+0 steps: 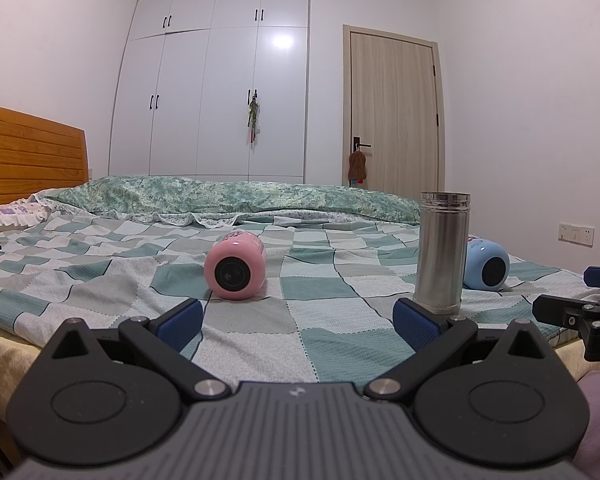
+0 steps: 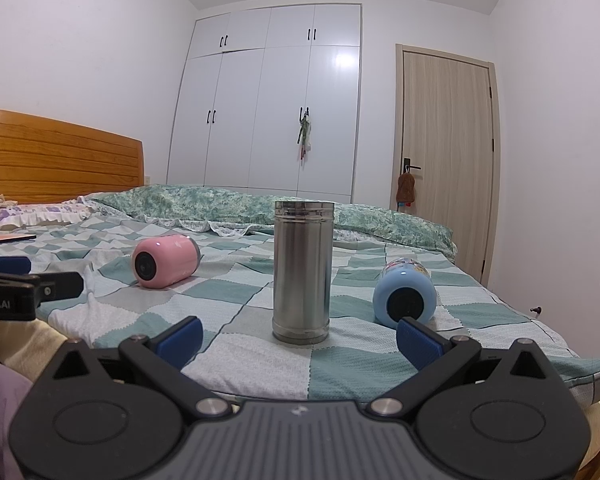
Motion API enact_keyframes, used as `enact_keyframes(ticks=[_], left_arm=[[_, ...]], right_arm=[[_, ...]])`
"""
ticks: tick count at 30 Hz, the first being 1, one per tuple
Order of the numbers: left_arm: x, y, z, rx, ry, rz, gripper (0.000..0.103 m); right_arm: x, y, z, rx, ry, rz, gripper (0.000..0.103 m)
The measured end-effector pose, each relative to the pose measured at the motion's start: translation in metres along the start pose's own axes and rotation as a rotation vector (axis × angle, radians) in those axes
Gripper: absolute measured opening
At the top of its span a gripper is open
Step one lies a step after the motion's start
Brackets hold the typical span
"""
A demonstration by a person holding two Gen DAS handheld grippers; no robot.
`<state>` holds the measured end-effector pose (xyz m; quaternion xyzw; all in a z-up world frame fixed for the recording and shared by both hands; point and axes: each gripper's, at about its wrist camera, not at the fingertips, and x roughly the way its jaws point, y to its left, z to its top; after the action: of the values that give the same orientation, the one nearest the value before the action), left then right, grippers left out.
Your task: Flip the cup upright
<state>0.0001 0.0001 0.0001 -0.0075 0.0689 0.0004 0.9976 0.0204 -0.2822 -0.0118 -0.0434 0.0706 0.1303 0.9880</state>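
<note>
A pink cup [image 1: 236,270] lies on its side on the checked bedspread, its base toward me; it also shows in the right wrist view [image 2: 162,262]. A blue cup [image 1: 486,266] lies on its side to the right, also seen in the right wrist view [image 2: 405,294]. A steel cup [image 1: 442,252] stands upright between them, and in the right wrist view [image 2: 303,270] it is straight ahead. My left gripper [image 1: 298,326] is open and empty, short of the pink cup. My right gripper [image 2: 299,340] is open and empty, just short of the steel cup.
The bed [image 1: 332,344] carries a rolled green quilt [image 1: 228,196] at the back and a wooden headboard [image 1: 28,152] at the left. A white wardrobe [image 1: 220,92] and a closed door [image 1: 396,112] stand behind. The right gripper's fingers [image 1: 580,312] show at the left view's right edge.
</note>
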Motion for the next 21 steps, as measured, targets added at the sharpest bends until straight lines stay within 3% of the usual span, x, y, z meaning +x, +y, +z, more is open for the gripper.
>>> enact_keyframes(ticks=[21], left_arm=[[0.0011, 0.0001, -0.001, -0.003, 0.002, -0.002, 0.103]], right_arm=[[0.0, 0.0012, -0.0003, -0.001, 0.001, 0.0, 0.103]])
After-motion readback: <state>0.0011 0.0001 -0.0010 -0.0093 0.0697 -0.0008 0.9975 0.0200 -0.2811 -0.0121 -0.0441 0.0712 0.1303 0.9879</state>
